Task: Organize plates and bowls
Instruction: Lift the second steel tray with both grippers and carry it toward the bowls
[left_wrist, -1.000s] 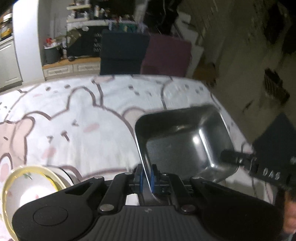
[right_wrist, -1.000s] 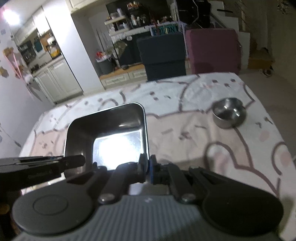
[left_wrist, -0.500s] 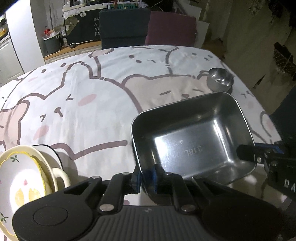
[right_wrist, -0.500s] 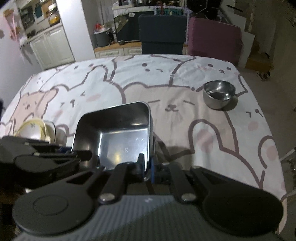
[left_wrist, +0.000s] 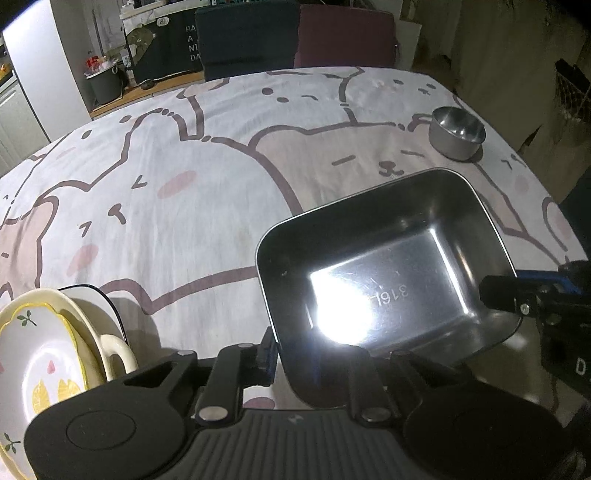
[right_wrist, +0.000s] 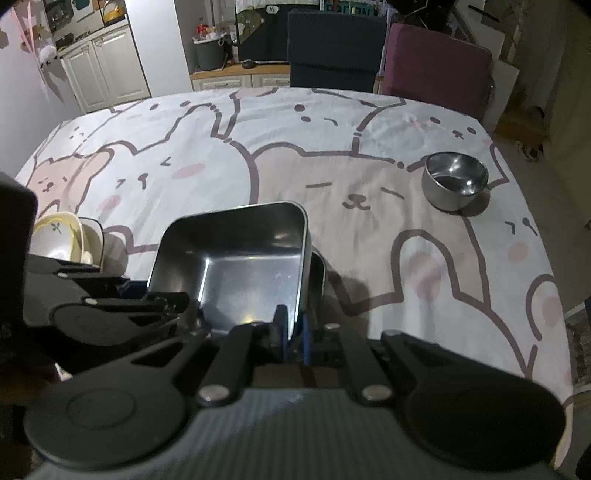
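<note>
Both sets of jaws are closed narrow on the wall of the steel tray (left_wrist: 384, 266). Our left gripper (left_wrist: 271, 352) pinches its near-left rim, one jaw inside and one outside. Our right gripper (right_wrist: 293, 332) pinches the near-right wall the same way. We judge the two-sided grip is there because the tray is wide and slick, so one pinch would let it swing.

In the right wrist view a second rim (right_wrist: 319, 269) shows just under and beside the tray's right edge. It looks like another tray below, so we are likely nesting or separating the two; we cannot tell which, nor whether the upper one rests fully on it. The tray sits tilted, near edge toward us, over the near part of the surface (left_wrist: 207, 192), which is covered with a bear-print cloth.

Left of the tray, near but apart, the stacked plates and bowls (left_wrist: 55, 350) lean together: a yellow-rimmed dish with a fruit print in front, a cream one with a handle behind. Grouping them there keeps the ceramics in one pile.

Far right, well apart, stands the small steel bowl (right_wrist: 455, 181), upright and alone, not yet sorted.
</note>
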